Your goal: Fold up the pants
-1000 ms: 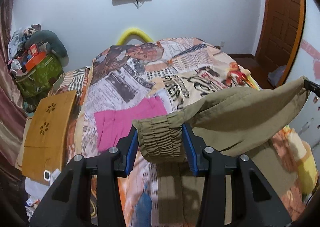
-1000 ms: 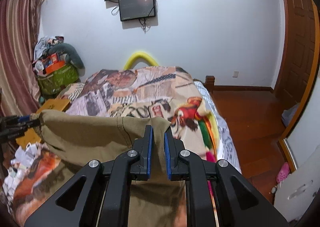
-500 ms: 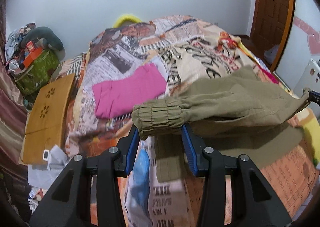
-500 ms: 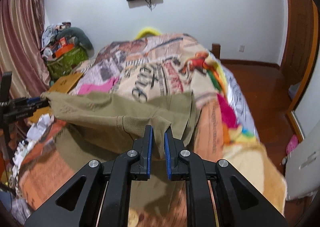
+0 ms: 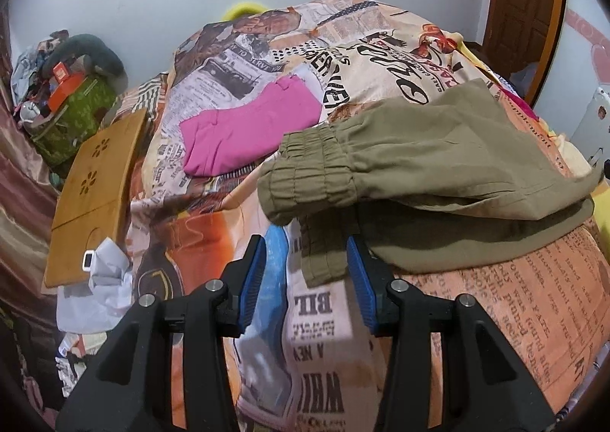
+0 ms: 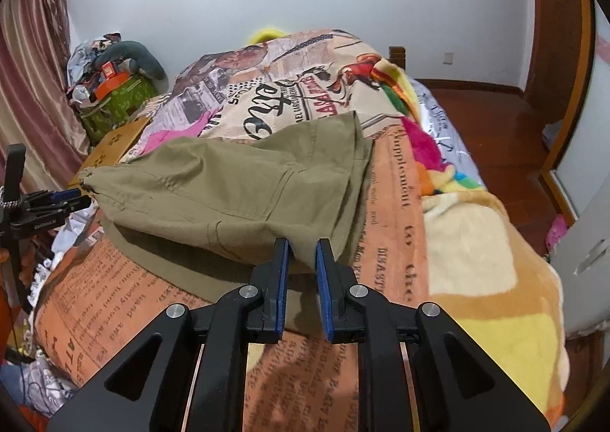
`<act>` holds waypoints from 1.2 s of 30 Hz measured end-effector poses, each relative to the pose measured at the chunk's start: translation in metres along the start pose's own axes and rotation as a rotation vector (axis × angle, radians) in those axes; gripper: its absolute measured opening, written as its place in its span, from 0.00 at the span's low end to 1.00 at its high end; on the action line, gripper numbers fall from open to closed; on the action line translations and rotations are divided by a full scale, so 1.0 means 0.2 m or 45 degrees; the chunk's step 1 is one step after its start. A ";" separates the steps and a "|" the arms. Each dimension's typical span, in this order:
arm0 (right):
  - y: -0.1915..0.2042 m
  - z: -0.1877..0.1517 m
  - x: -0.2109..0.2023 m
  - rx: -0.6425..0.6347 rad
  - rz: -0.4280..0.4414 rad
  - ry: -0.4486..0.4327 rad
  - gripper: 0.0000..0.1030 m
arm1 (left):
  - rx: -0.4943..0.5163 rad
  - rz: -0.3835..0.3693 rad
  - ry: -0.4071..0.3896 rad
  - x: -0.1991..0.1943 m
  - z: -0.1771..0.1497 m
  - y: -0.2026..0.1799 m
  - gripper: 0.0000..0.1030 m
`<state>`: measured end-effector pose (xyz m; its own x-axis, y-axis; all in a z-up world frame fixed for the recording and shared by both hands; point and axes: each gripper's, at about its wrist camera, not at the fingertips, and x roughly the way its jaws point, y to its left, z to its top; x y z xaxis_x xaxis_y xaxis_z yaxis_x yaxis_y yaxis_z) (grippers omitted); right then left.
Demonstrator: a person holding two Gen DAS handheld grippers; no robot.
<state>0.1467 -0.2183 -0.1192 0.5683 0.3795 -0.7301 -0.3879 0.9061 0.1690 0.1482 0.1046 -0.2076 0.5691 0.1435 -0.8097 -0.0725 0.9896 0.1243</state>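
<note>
Olive pants (image 5: 438, 165) lie folded in half on the printed bedspread (image 5: 381, 43), the top layer over the bottom one. The gathered upper cuff (image 5: 309, 176) rests just ahead of my left gripper (image 5: 305, 239), free of its pads. That gripper's jaws are opening, and the lower cuff (image 5: 324, 256) lies on the bed between them. In the right wrist view the pants (image 6: 228, 184) stretch from the left gripper (image 6: 72, 199) to my right gripper (image 6: 303, 243). Its jaws are opening too, with a gap showing and the pants' near corner (image 6: 301, 255) loose between the tips.
A folded pink garment (image 5: 248, 131) lies on the bed beyond the pants. A wooden lap table (image 5: 95, 184), crumpled white cloth (image 5: 99, 279) and a stuffed green bag (image 5: 72, 116) crowd the bed's left side. Bare wooden floor (image 6: 495, 119) lies to the right.
Both grippers came down and set the lifted half of the pants onto the lower half. The cuff slipped out of the left jaws and the right jaws parted slightly.
</note>
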 end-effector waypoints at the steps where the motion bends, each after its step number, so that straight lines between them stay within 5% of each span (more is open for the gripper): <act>1: 0.00 -0.01 -0.02 0.005 -0.006 -0.004 0.14 | -0.003 0.001 -0.002 -0.02 0.00 0.00 0.51; 5: 0.01 0.02 -0.08 0.010 -0.008 -0.031 0.22 | 0.010 0.007 -0.074 -0.13 0.01 -0.03 0.74; 15: 0.28 0.09 -0.03 -0.168 0.061 -0.052 0.70 | 0.095 -0.060 -0.116 -0.19 0.13 -0.18 0.94; 36: 0.60 0.07 0.46 -0.407 0.261 0.269 0.72 | 0.154 -0.101 -0.005 0.00 0.13 -0.28 0.94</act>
<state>0.1635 -0.0716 -0.1568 0.3078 0.4686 -0.8280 -0.7013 0.6999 0.1354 0.1739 0.0495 -0.1985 0.5725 0.0649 -0.8173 0.0715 0.9891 0.1286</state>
